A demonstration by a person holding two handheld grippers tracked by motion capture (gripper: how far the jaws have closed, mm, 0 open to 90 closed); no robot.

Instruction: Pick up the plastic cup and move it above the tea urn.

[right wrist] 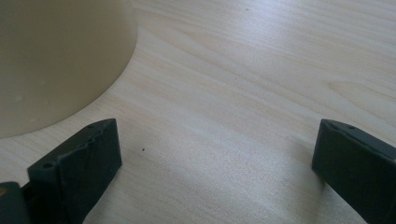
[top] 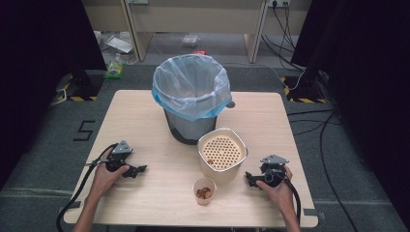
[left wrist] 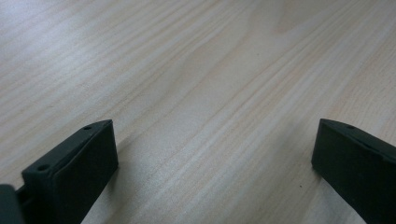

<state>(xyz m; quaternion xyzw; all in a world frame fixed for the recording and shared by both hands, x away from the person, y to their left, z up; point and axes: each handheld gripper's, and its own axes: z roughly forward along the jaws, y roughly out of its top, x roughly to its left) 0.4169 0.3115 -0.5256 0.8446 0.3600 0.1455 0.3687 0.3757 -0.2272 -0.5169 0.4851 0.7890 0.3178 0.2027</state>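
Light wood worktop (top: 145, 121) carried a grey bin (top: 188, 126) lined with a blue-white bag (top: 191, 87) at far centre. Just near-right of it sat a cream container (top: 222, 154) with a perforated insert, a few brown bits on it. A small cup (top: 204, 190) of brown pieces stood near centre, just in front of the container. Left gripper (top: 138, 170) rested on the worktop at near left, jaws wide apart, empty. Right gripper (top: 250, 179) rested at near right, just beside the container, jaws wide apart, holding nothing.
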